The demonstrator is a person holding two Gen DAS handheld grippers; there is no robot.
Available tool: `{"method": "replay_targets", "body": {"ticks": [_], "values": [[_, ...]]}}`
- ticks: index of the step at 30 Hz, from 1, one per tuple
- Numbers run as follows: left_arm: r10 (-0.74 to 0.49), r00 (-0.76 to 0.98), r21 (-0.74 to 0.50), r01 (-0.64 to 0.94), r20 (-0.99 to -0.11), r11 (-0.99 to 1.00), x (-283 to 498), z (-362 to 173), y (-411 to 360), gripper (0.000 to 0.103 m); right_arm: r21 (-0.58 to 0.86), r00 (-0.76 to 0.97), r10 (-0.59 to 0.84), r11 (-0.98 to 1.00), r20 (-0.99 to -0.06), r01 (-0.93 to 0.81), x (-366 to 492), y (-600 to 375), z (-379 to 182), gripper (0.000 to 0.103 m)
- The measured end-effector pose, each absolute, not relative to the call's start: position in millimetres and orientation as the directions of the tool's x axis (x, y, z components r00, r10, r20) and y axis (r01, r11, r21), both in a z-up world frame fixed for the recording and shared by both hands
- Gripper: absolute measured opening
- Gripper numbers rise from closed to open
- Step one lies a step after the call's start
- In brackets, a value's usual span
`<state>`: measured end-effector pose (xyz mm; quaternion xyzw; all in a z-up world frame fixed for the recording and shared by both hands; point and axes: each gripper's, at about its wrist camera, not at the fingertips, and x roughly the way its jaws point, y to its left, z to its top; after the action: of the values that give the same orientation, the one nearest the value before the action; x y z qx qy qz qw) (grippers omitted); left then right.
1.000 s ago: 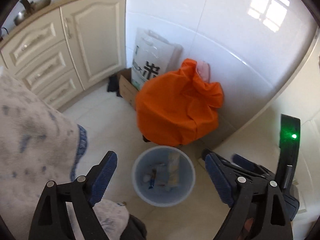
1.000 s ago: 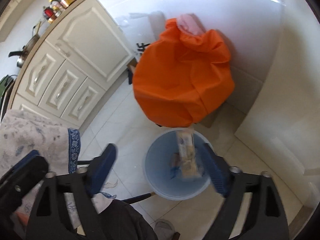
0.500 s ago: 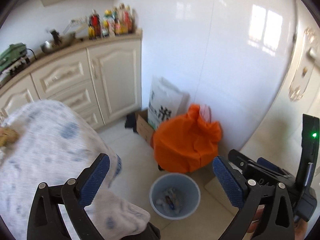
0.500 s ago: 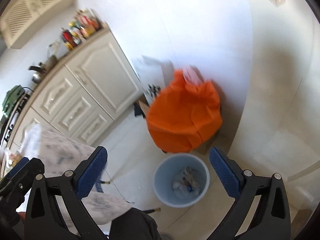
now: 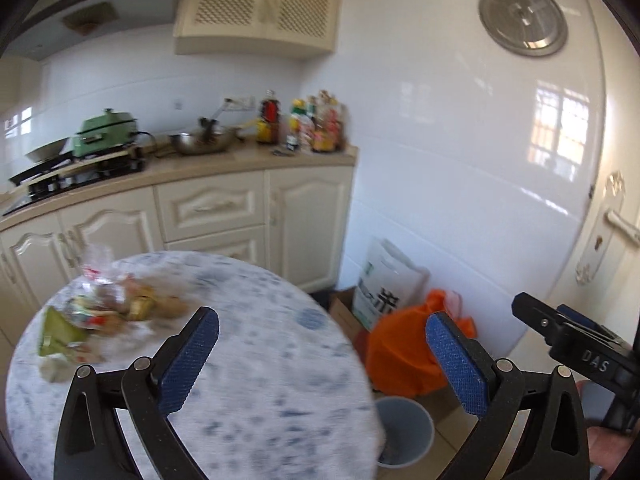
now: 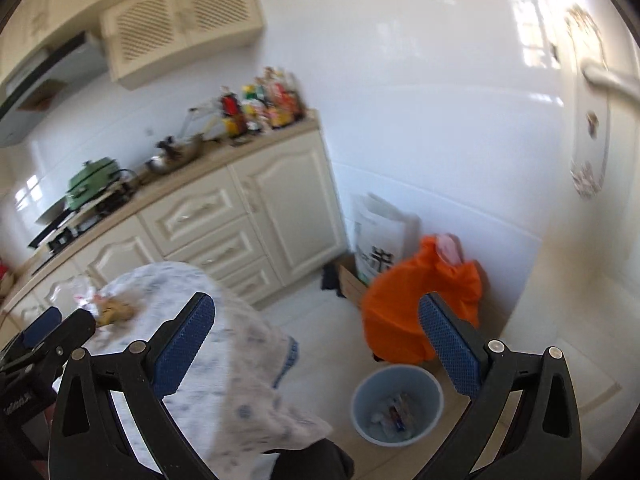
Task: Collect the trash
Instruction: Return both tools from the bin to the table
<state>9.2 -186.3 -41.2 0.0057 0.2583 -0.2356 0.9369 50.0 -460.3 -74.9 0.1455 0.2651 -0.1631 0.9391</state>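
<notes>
Your left tool (image 5: 320, 354) hangs wide open with nothing between its blue pads, and your right tool (image 6: 316, 344) is spread just as wide and just as empty. Below and to the right of them, the blue bin (image 6: 397, 404) stands on the floor with a few scraps already at its bottom, tucked close to the cloth-covered round counter (image 5: 256, 376). The drooping edge of that cloth (image 6: 280, 360) hangs near the bin; if you swing a load across low, you may well snag it and drag everything off. Farther left on the counter, the trash pile (image 5: 100, 312) of wrappers and a clear bag lies blurred, so individual pieces are hard to tell apart. Judging from that, a hasty pinch could catch only loose film and scatter the rest.
</notes>
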Motion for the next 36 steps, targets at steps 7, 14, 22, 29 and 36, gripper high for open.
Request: {"method": "replay_targets", "body": {"ticks": [7, 14, 22, 29, 36], "values": [[-0.368, 0.815, -0.097, 0.365, -0.447, 0.926, -10.6, -31.2, -120.8, 0.102, 0.154, 0.851, -0.153, 0.953, -0.502, 0.262, 67.3, -396.0, -51.9, 0.103], [-0.268, 0.868, -0.091, 0.253, -0.418, 0.963, -33.3, -23.6, -58.0, 0.102, 0.142, 0.872, -0.042, 0.982, -0.487, 0.127, 86.8, -337.2, -44.4, 0.103], [-0.133, 0.893, -0.062, 0.117, -0.431, 0.991, -36.1, -30.4, -11.5, 0.102, 0.125, 0.856, 0.056, 0.992, -0.514, 0.010, 112.6, -282.3, -56.2, 0.103], [-0.067, 0.869, -0.059, 0.043, -0.490, 0.997, -21.5, -47.9, 14.1, 0.102, 0.112, 0.822, 0.098, 0.993, -0.561, -0.042, 136.4, -252.0, -75.8, 0.103], [-0.032, 0.849, -0.055, 0.003, -0.528, 0.998, -0.4, -56.6, 24.3, 0.102, 0.101, 0.774, 0.132, 0.991, -0.619, -0.088, 158.4, -224.9, -100.0, 0.103]]}}
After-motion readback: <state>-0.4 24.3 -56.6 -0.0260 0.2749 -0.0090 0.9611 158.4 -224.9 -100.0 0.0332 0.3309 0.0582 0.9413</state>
